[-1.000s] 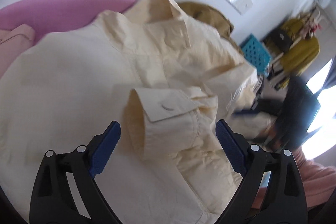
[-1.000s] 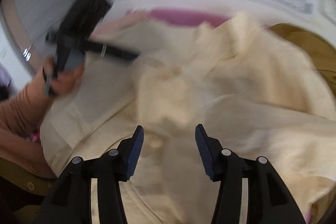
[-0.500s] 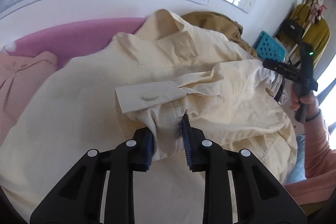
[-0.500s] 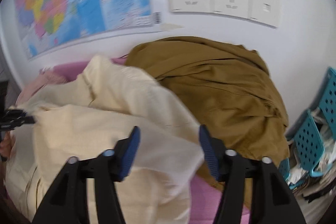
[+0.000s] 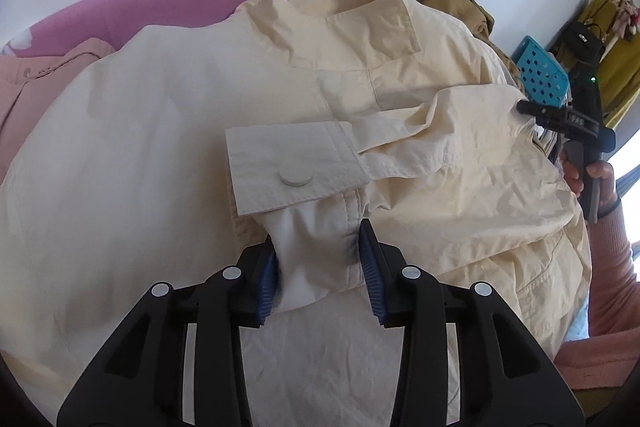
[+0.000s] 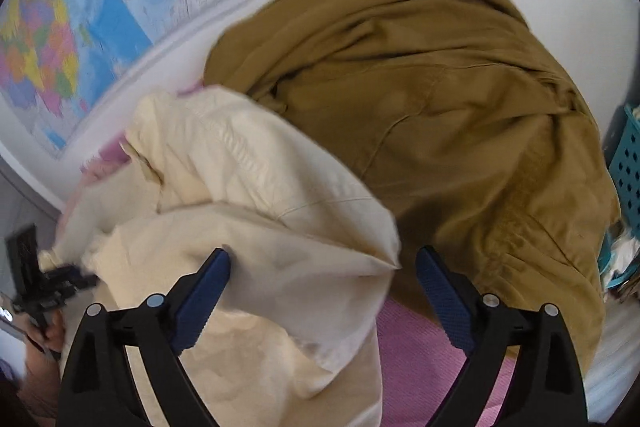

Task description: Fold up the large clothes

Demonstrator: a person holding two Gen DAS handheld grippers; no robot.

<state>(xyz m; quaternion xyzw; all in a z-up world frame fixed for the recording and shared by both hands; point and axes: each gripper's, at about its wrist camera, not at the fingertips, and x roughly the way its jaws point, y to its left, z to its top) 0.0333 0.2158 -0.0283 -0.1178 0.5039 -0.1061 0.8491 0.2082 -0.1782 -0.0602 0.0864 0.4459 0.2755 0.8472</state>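
Note:
A large cream jacket (image 5: 160, 131) lies spread over a pink surface (image 5: 132, 7). My left gripper (image 5: 318, 267) is shut on the jacket's sleeve (image 5: 316, 243) just below the buttoned cuff (image 5: 292, 163), which lies across the jacket's middle. My right gripper (image 6: 322, 291) is open at the jacket's right side, its fingers on either side of a cream fold (image 6: 280, 227). The right gripper also shows at the right edge of the left wrist view (image 5: 560, 115), held by a hand.
A brown garment (image 6: 440, 107) is heaped to the right of the jacket against the white wall. A pink garment (image 5: 36, 75) lies at the left. A blue perforated basket (image 5: 540, 75) stands at the right. A map (image 6: 100, 19) hangs on the wall.
My left gripper closed on the sleeve below the cuff and holds it. My right gripper swung from the jacket's middle to its right edge near the brown garment and opened wider.

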